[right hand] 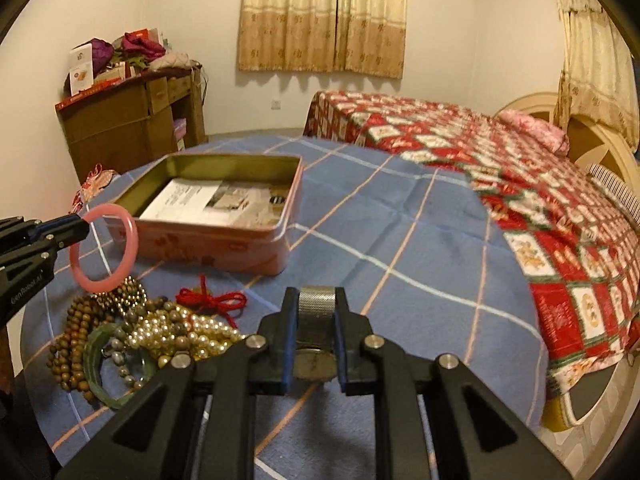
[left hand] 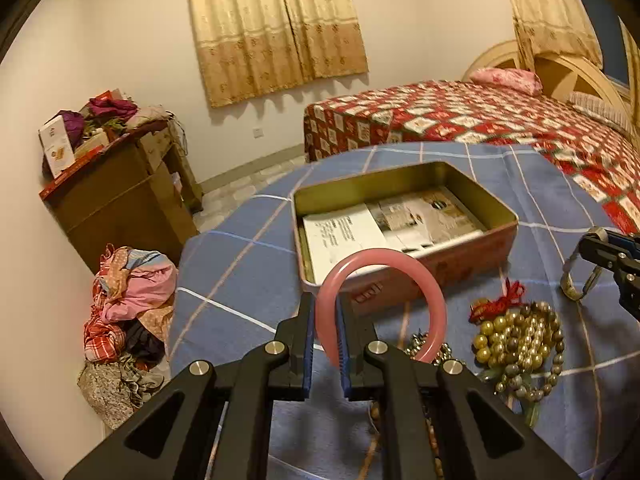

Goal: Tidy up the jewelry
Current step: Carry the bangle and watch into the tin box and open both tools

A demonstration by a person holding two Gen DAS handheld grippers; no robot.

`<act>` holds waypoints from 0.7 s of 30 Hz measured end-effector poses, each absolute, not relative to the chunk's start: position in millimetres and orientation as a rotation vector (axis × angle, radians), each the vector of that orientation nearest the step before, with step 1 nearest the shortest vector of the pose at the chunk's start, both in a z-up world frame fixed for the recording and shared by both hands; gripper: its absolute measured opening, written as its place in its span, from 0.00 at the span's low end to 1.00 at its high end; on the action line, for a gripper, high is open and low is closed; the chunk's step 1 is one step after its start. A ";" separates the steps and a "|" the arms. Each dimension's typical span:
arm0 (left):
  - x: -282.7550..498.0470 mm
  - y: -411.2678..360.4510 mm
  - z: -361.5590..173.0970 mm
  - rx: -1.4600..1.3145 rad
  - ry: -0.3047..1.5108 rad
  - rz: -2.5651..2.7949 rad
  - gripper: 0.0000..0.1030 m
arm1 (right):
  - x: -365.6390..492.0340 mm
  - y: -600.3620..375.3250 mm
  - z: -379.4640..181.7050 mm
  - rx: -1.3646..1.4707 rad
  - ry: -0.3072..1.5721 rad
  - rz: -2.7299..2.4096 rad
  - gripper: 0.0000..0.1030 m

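My left gripper (left hand: 326,308) is shut on a pink bangle (left hand: 400,258), held upright just above the blue checked cloth, in front of the open pink tin (left hand: 460,248). In the right wrist view the same bangle (right hand: 132,244) hangs from the left gripper (right hand: 80,228) beside the tin (right hand: 224,248). My right gripper (right hand: 316,300) is shut on a watch (right hand: 316,312) with a silver mesh band, lifted off the cloth. A heap of bead and pearl strings (right hand: 160,328), a green bangle (right hand: 92,360) and a red cord (right hand: 216,300) lies between the two grippers.
Printed paper lines the tin's bottom. The blue checked cloth (right hand: 400,240) covers the work surface, with a red patterned bed (right hand: 520,184) behind and to the right. A wooden cabinet (left hand: 120,200) and a clothes pile (left hand: 128,312) stand at the left.
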State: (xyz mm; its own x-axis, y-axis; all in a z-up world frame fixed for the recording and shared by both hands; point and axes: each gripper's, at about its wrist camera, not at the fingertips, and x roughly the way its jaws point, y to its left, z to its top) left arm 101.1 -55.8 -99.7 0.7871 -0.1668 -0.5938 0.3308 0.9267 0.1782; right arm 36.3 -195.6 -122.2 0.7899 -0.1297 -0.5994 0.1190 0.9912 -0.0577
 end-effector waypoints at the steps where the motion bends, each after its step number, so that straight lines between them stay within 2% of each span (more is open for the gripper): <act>1: 100.5 -54.1 -96.6 0.276 0.601 -0.268 0.09 | 35.7 -195.3 -119.7 -0.026 0.636 -0.139 0.17; 21: 109.4 -48.6 -59.7 0.253 0.508 -0.232 0.09 | 45.1 -186.2 -72.7 -0.066 0.496 -0.112 0.17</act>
State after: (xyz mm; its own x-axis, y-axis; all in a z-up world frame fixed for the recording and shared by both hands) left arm 109.4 -48.6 -59.7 0.8491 -0.1551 -0.5049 0.2798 0.9429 0.1808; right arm 45.1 -186.2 -72.7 0.8736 -0.1232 -0.4709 0.0910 0.9917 -0.0906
